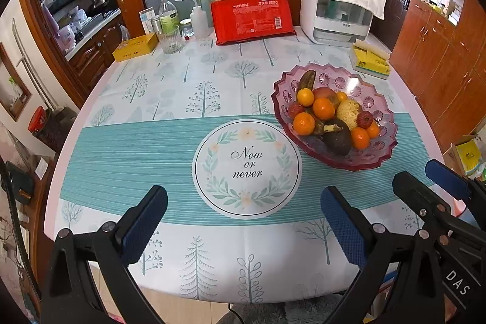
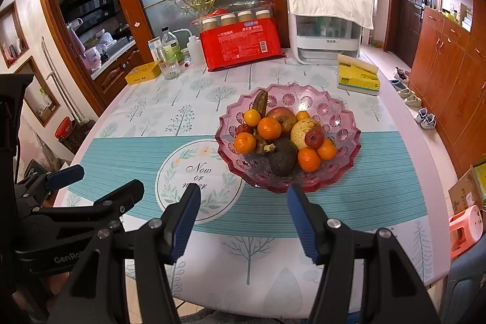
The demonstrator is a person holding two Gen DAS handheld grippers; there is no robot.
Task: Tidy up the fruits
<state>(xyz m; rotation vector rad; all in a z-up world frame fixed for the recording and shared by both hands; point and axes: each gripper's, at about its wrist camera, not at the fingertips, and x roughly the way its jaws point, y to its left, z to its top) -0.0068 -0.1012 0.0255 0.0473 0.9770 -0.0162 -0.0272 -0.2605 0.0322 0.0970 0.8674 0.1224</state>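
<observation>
All the fruit sits heaped in the pink glass fruit bowl (image 2: 340,148), which stands on the bench (image 2: 379,187) just right of the round "Now or never" print (image 1: 246,167). In the bowl I count several mandarins (image 2: 269,128), a dark avocado (image 2: 282,157) at the near edge, a red-yellow apple (image 2: 284,116) behind them, a pale rough-skinned fruit (image 2: 300,132), a couple of small red lychee-like fruits (image 2: 313,138), and a dark banana (image 2: 260,102) leaning up at the far side. No fruit lies loose on the cloth around the bowl.

The left gripper (image 1: 243,220) hangs above the near edge of the bench, short of the print, its jaws spread wide and holding nothing. The right gripper (image 2: 244,220) hovers just short of the bowl's near rim, jaws likewise apart and empty.

This picture suits two readings: either the fruit has been gathered into the bowl and the job is as good as done, or the pile is waiting to be sorted out of it. Nothing here settles which. If sorting is meant, the avocado and the near mandarins are the easiest reach for the right gripper; the heap is loose, so lifting one piece could roll its neighbours.
</observation>
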